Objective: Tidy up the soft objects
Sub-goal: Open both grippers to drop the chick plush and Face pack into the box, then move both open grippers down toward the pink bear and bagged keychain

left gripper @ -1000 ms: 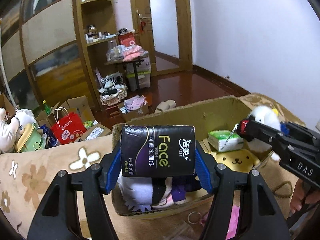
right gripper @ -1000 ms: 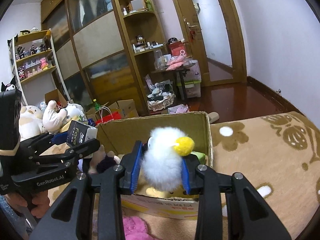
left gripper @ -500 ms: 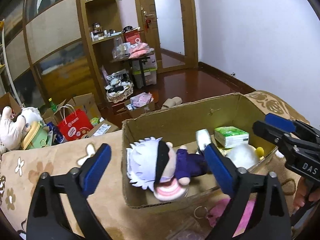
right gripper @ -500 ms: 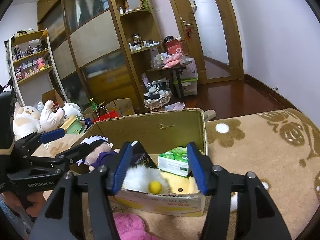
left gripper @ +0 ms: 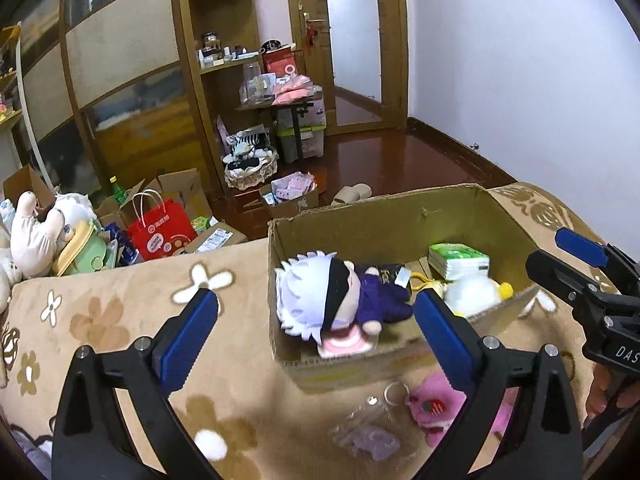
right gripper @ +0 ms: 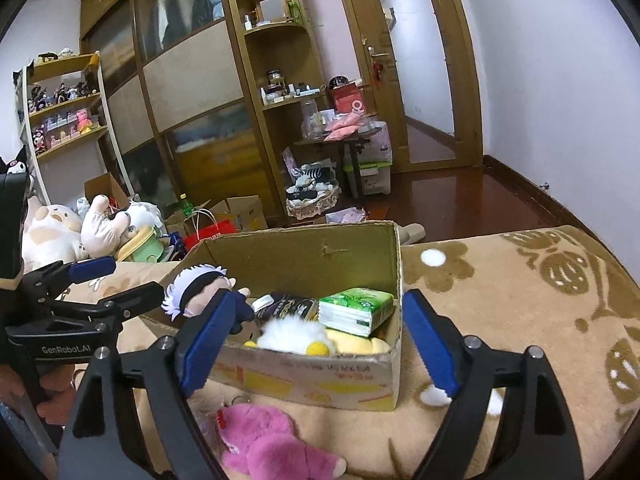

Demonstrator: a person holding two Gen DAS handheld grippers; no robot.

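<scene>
An open cardboard box (left gripper: 380, 208) (right gripper: 304, 236) sits on the flowered blanket. Inside lie a white-haired doll (left gripper: 320, 296) (right gripper: 196, 290), a black tissue pack (left gripper: 390, 272) (right gripper: 292, 306), a green tissue pack (left gripper: 458, 258) (right gripper: 356, 310), a white fluffy chick (left gripper: 474, 294) (right gripper: 292, 334) and a yellow plush (right gripper: 360, 344). My left gripper (left gripper: 316, 336) (right gripper: 116, 284) hovers open and empty over the box's near left side. My right gripper (right gripper: 318, 342) (left gripper: 568, 260) hangs at the box's near right side, its jaws opening with nothing between them.
A pink plush (right gripper: 268, 440) (left gripper: 436, 404) with a key ring and a clear bag (left gripper: 368, 432) lie on the blanket (right gripper: 520, 300) in front of the box. Beyond the bed are plush toys (right gripper: 52, 232), a red bag (left gripper: 162, 228), boxes and shelves.
The left gripper opened and the black tissue pack dropped into the box. The right gripper let go of the white chick, which now lies in the box. Both grippers drew back slightly.
</scene>
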